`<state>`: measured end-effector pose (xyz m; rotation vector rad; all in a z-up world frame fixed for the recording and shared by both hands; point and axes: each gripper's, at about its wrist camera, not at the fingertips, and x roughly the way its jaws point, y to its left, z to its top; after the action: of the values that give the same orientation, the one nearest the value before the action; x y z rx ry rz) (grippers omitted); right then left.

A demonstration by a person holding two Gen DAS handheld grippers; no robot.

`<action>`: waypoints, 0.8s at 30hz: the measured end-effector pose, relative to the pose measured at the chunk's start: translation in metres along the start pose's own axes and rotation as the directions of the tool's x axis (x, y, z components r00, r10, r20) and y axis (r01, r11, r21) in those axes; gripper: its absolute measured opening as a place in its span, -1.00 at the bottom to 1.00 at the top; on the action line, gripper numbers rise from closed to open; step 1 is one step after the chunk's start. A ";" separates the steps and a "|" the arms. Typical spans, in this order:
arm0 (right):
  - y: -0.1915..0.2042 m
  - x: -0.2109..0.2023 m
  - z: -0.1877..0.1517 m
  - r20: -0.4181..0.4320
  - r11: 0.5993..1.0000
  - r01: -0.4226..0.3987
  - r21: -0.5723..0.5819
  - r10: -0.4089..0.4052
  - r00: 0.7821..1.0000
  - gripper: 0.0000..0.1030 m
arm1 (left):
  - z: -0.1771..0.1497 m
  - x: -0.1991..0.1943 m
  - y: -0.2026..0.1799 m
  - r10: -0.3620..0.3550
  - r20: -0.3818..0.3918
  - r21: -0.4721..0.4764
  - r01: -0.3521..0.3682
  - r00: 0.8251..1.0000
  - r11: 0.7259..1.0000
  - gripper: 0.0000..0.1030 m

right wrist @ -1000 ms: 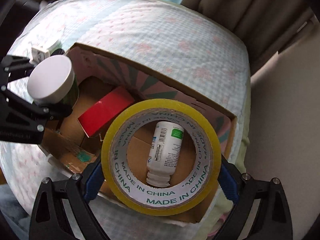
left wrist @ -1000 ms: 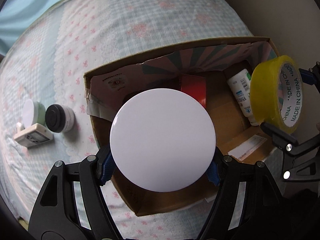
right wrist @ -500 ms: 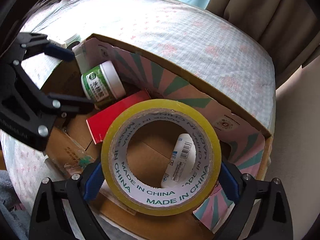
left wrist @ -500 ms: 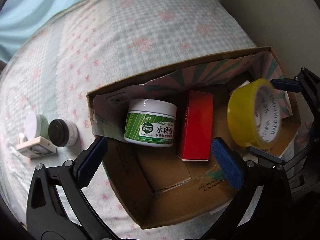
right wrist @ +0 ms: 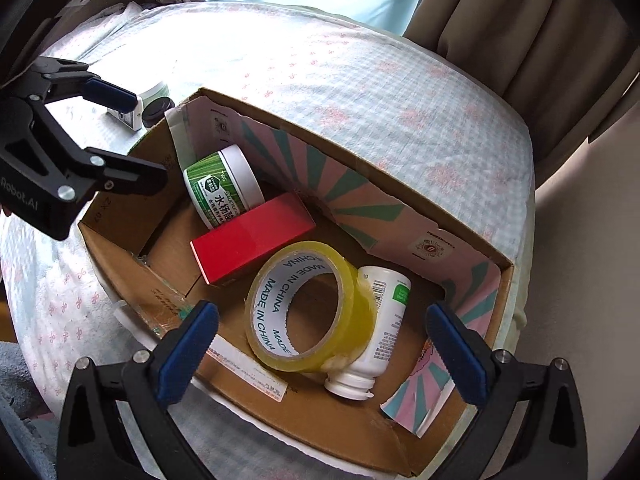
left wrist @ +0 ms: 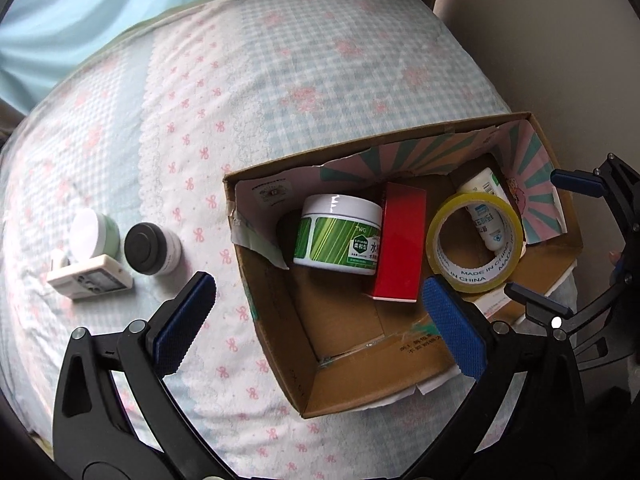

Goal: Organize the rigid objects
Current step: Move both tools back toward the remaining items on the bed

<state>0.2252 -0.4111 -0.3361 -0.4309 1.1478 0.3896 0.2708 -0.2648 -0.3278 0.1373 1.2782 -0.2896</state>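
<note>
Both hand-held grippers, left [left wrist: 316, 324] and right [right wrist: 328, 344], spread wide, holding nothing. Cardboard box [left wrist: 280, 320] on bed [left wrist: 280, 80] holds green jar [left wrist: 338, 236], red box [left wrist: 400, 244], yellow tape roll [left wrist: 474, 244] leaning on white bottle [right wrist: 386, 320].

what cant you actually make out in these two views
- Green jar: label text partly hidden by the red box in the left wrist view.
- White bottle: body partly covered by the tape roll in the right wrist view.
- Small white device on the bed: screen too small to read.
</note>
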 end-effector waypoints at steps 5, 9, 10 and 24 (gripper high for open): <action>-0.013 -0.022 0.004 0.031 0.993 -0.026 0.116 0.022 0.999 1.00 | -0.012 -0.020 0.005 -0.001 0.017 0.000 0.001 1.000 1.000 1.00; -0.009 -0.045 0.009 0.050 0.989 -0.022 0.145 0.014 0.999 1.00 | -0.023 -0.049 0.012 0.004 0.045 -0.002 -0.004 0.999 1.000 1.00; -0.006 -0.052 0.011 0.057 0.989 -0.021 0.149 0.013 0.998 1.00 | -0.027 -0.058 0.015 0.005 0.054 -0.003 -0.005 0.999 1.000 1.00; 0.056 -0.135 0.072 0.157 0.973 -0.065 0.220 0.030 0.987 1.00 | -0.092 -0.181 0.126 0.097 0.166 -0.149 -0.072 0.981 0.986 1.00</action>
<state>0.2051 -0.3363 -0.1931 -0.1727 1.0398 0.3244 0.1753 -0.0955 -0.1883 0.0428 1.1137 -0.1329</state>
